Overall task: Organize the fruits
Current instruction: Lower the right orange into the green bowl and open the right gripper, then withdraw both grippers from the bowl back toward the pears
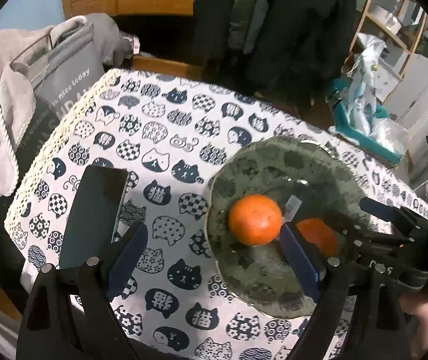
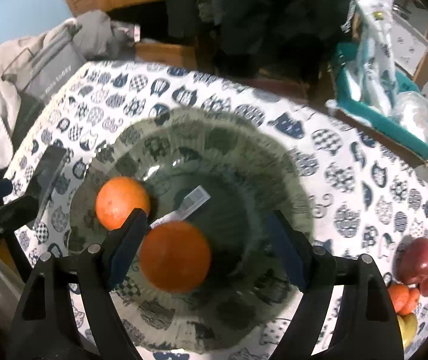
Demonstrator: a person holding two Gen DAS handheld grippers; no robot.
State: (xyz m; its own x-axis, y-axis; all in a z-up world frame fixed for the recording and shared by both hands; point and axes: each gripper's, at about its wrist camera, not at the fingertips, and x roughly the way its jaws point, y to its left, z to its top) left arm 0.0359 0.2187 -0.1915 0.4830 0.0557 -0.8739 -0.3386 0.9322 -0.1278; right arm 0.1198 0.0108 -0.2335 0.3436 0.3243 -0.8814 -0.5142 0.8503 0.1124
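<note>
A clear glass bowl (image 1: 277, 153) (image 2: 214, 126) stands on the cat-print tablecloth with two oranges in it. In the right wrist view one orange (image 2: 174, 256) lies between the fingers of my right gripper (image 2: 207, 247), close against the left finger, with a wide gap to the right one; the gripper is open. The other orange (image 2: 122, 202) (image 1: 255, 219) rests by the bowl's left wall. My left gripper (image 1: 214, 250) hangs open over the cloth and the bowl's left rim, holding nothing. Its right finger hides part of the second orange (image 1: 319, 235). A paper label (image 2: 194, 199) lies in the bowl.
A dark phone (image 1: 93, 216) (image 2: 48, 171) lies left of the bowl. Red apples (image 2: 424, 264), small oranges (image 2: 403, 297) and a yellow fruit (image 2: 409, 327) sit at the table's right edge. A grey bag with towels (image 1: 60, 81) stands beyond the left edge, a teal box (image 2: 394, 120) behind.
</note>
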